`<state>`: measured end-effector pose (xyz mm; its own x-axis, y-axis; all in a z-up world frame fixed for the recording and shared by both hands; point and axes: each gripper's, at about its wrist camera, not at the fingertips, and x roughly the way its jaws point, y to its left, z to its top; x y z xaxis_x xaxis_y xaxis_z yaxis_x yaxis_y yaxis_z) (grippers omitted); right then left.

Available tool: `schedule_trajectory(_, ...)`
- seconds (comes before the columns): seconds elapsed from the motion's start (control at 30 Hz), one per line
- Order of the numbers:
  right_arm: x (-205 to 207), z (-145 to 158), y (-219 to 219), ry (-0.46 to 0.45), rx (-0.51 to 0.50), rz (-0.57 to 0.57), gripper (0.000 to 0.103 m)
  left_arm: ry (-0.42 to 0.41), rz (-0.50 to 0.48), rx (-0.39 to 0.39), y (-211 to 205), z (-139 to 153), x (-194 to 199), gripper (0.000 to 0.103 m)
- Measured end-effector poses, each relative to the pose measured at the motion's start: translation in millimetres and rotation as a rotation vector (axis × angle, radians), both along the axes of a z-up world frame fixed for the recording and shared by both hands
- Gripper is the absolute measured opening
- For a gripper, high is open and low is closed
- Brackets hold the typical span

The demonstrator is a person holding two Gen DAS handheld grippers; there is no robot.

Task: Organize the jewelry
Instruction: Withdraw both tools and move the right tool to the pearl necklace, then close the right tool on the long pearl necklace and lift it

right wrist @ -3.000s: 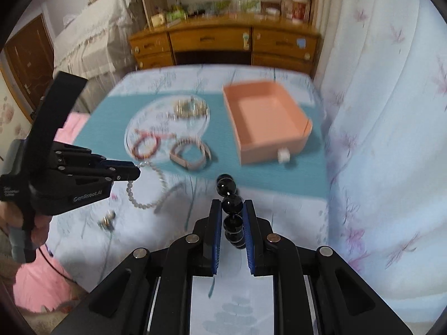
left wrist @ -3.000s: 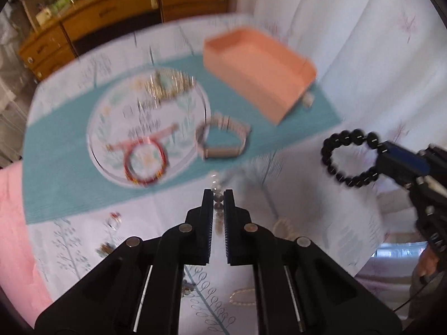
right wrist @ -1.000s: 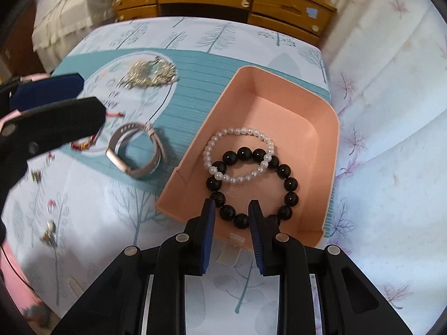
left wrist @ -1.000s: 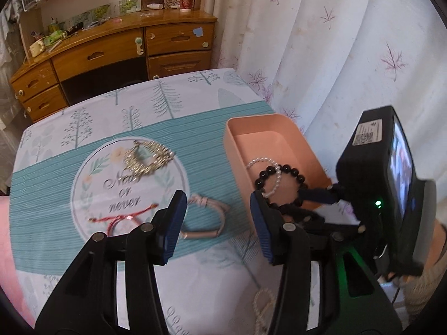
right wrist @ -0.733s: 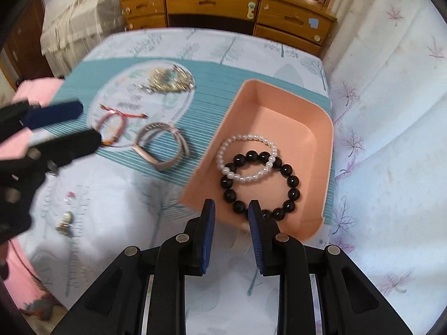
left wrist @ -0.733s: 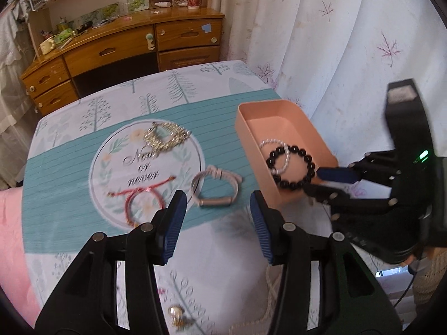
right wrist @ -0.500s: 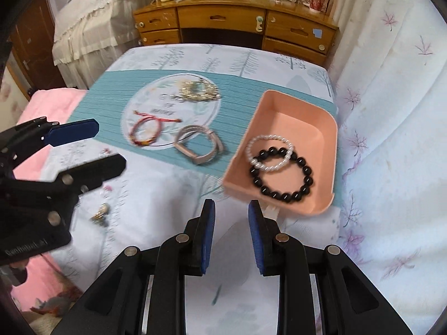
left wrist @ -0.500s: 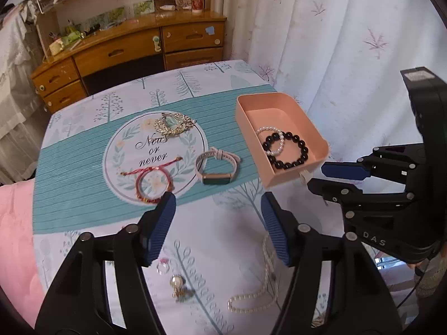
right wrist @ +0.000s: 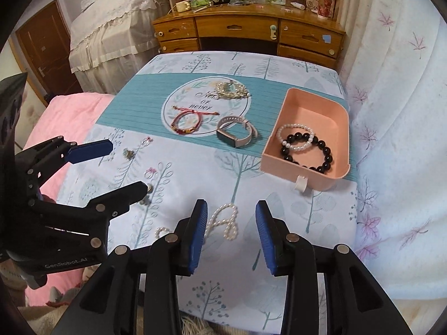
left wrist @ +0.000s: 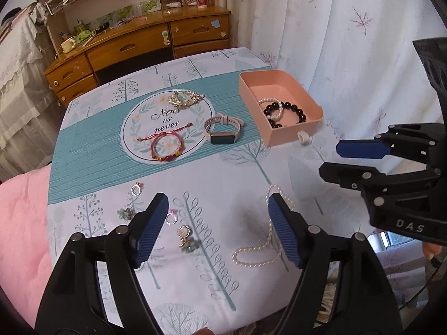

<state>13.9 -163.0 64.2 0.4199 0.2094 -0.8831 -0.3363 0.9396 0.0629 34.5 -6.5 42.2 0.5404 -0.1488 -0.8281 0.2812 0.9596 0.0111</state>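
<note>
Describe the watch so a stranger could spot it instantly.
Find the teal mat across the tablecloth, then look between its white printed circle and the pink box. The watch lies there: a pale pink strap looped around a dark rectangular screen, the only piece not made of beads, cord or metal.

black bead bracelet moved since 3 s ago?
Yes. The black bead bracelet left the right hand-held gripper, whose empty jaws are opening, and now lies in the pink tray, overlapping the pearl bracelet.

a home bedroom; wooden dresser (right wrist: 245,32) with drawers, pink quilt (right wrist: 64,114), leaf-print curtains (left wrist: 349,33)
</note>
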Motion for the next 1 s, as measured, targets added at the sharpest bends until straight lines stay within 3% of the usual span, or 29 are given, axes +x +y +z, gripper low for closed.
schedule_trajectory(0.17, -9.3, -2.8, 5.9, 0.013, -0.011, 0.01, 0.037, 0.014, 0.007, -0.017, 15.3, -1.4, -4.5, 0.081)
schedule_trajectory(0.37, 0.8, -25.6, 6.1, 0.102, -0.017, -0.005, 0.037, 0.063, 0.062, -0.041, 50.7, -11.1, -8.1, 0.081)
schedule_trajectory(0.57, 29.2, -73.4, 3.1, 0.267, 0.031, -0.067, 0.037, 0.137, 0.162, -0.072, 94.9, -30.4, -1.7, 0.081)
schedule_trajectory(0.7, 46.5, -113.6, -0.3, 0.425, 0.074, -0.133, 0.037, 0.202, 0.216, -0.11, 120.9, -49.7, 5.4, 0.081)
schedule_trajectory(0.83, 56.1, -134.3, -0.3, 0.453, 0.04, -0.176, 0.037, 0.229, 0.233, -0.118, 130.3, -65.7, 12.5, 0.081)
schedule_trajectory(0.9, 58.2, -141.8, -0.1, 0.48, 0.055, -0.191, 0.041, 0.239, 0.231, -0.126, 130.5, -70.9, 16.9, 0.081)
schedule_trajectory(1.0, 61.1, -141.6, 1.7, 0.465, 0.072, -0.217, 0.064, 0.248, 0.223, -0.123, 127.1, -74.2, 22.1, 0.081)
